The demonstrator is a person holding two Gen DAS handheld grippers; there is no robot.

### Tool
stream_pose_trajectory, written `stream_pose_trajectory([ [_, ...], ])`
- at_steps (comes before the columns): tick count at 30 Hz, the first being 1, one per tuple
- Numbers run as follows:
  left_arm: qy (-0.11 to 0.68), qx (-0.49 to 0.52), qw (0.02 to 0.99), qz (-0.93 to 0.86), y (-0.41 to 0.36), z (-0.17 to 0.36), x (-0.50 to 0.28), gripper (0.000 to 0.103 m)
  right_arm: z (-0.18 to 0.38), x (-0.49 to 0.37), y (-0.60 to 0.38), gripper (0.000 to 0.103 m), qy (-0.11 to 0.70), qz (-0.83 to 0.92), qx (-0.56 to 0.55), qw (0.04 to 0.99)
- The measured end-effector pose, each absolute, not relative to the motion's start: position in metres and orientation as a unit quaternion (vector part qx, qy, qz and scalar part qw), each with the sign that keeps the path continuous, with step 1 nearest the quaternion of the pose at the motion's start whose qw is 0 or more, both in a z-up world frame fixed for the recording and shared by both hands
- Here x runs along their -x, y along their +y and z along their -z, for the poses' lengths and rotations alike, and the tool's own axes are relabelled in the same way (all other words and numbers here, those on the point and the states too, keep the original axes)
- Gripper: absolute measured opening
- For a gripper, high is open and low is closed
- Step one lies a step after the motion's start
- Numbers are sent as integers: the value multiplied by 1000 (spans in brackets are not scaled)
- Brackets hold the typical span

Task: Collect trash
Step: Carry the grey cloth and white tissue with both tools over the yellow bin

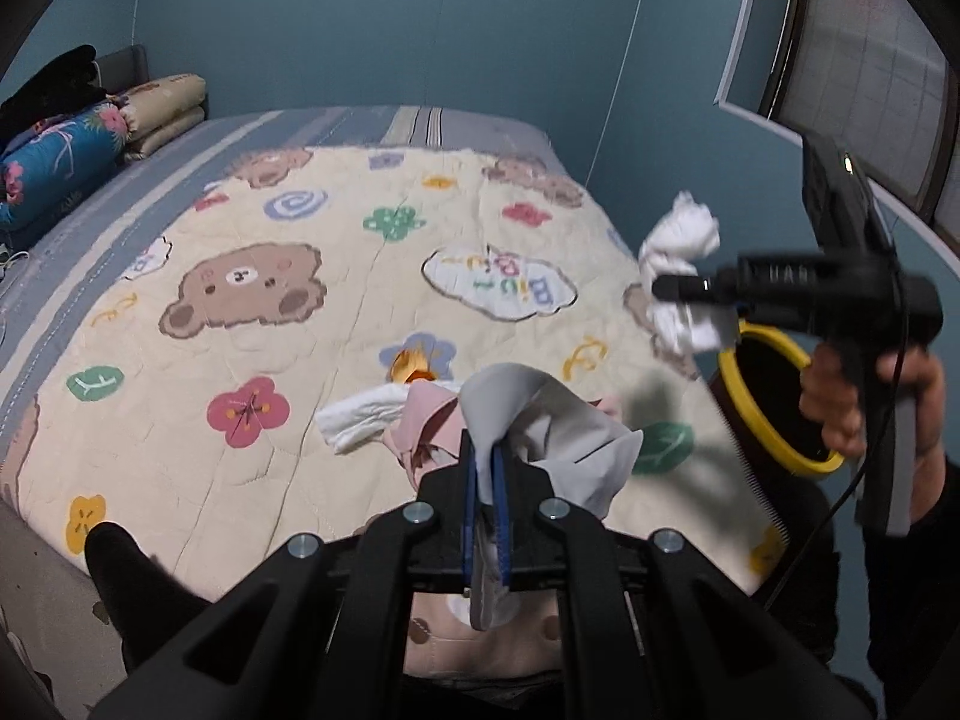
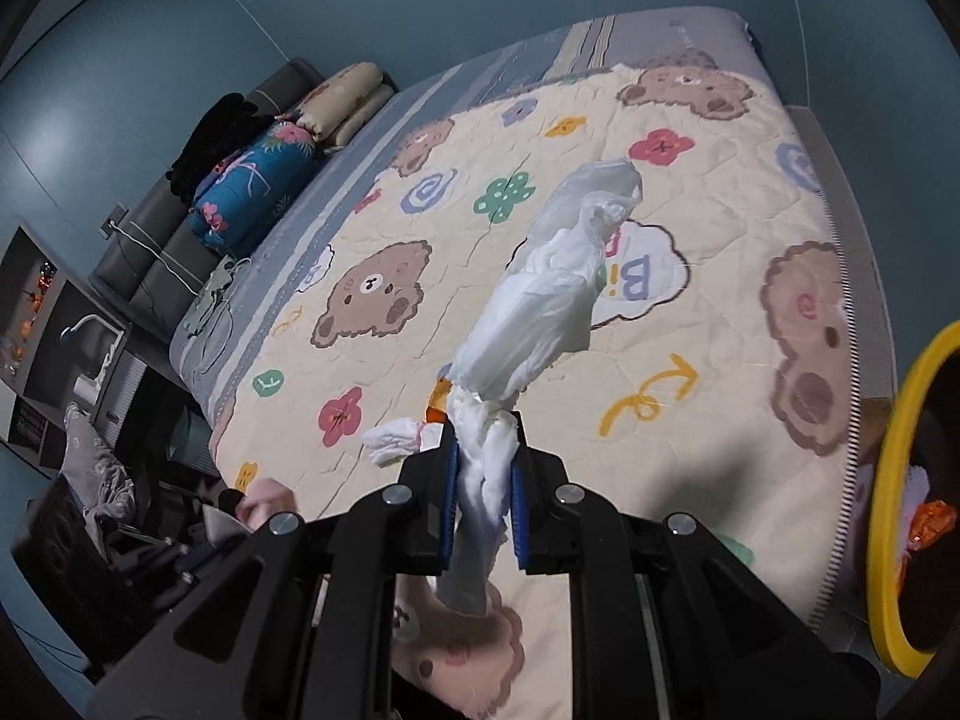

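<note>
The left hand-held gripper [image 1: 485, 468] is clenched on a grey sheet [image 1: 540, 414], which bunches above the blue pads and droops to the right, lifted off the quilt [image 1: 252, 324]; a strip of it hangs down behind the pads. The right hand-held gripper [image 2: 485, 456] grips a white tissue wad [image 2: 540, 294], its jaws closed onto the twisted neck while the bulk rises ahead of them and a tail hangs below; in the left view that wad [image 1: 681, 258] sits at the gripper's tip, just above and beside the yellow rim of the bin [image 1: 774, 402], and a hand [image 1: 840, 396] holds the grip. Still on the quilt, close together near the bed's near edge: a white tissue [image 1: 360, 414], a pink scrap [image 1: 420, 426] and an orange wrapper [image 1: 411, 366]; the bin stands against the bed's right side, with something orange [image 2: 930, 525] and something white inside it; folded bedding [image 1: 72, 150] is stacked at the far left of the bed.
</note>
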State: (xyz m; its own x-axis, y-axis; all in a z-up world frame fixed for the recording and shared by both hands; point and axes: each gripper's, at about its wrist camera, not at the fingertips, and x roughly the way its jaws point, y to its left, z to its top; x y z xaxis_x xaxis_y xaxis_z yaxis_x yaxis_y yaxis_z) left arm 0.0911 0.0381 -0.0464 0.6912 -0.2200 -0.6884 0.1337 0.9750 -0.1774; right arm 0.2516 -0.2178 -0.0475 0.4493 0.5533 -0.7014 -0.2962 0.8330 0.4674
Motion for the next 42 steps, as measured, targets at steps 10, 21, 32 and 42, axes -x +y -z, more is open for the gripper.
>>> stream_pose_trajectory([
  [10,346,44,926,140,1,12,-69,5,32,-213,-266,14,437,-230,-140,858],
  [21,332,24,924,190,-44,-7,-73,5,33,-191,-321,14,418,-205,-160,871],
  [32,315,-21,921,230,-105,-20,-107,5,31,-197,-386,14,397,-157,-182,886],
  [42,310,-48,911,268,-161,-24,-140,5,44,-196,-444,14,390,-89,-196,895],
])
